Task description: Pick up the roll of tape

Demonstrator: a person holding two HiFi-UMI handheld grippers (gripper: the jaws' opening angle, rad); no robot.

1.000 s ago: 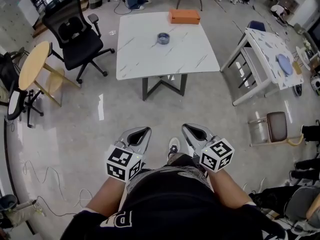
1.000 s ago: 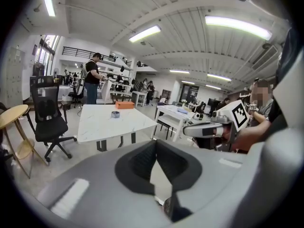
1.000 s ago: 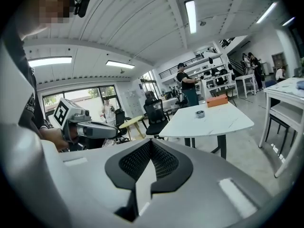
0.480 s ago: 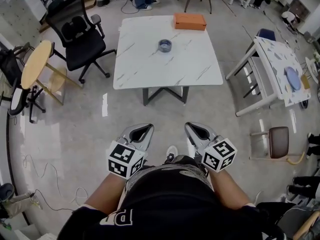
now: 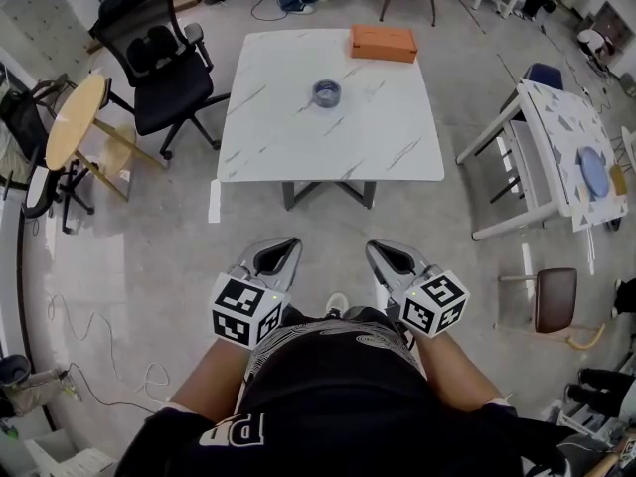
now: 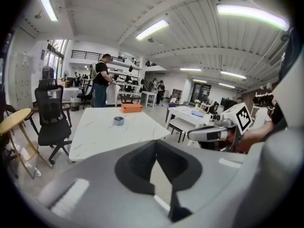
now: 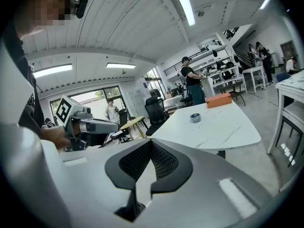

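**Come to the table first, then open the jaws for the tape**

The grey roll of tape [image 5: 326,92] lies flat on the white marble-pattern square table [image 5: 298,142]. It is in the far half of the top, near the flat orange box [image 5: 383,43] but not touching it. The person stands on the floor well apart from the table, so I judge the step in hand to be the approach.

The left gripper [image 5: 281,250] and the right gripper [image 5: 384,252] are held low before the body. In each gripper view the jaws are pressed together at the tips, with nothing between them.

To do this step well, I would walk right up to the near edge, because the roll lies beyond the middle of the top. Then one gripper should spread its jaws before it goes down, and take the ring wall with one jaw inside the hole and one outside. The roll probably slides easily on the smooth top, so the closing should be slow and centred.
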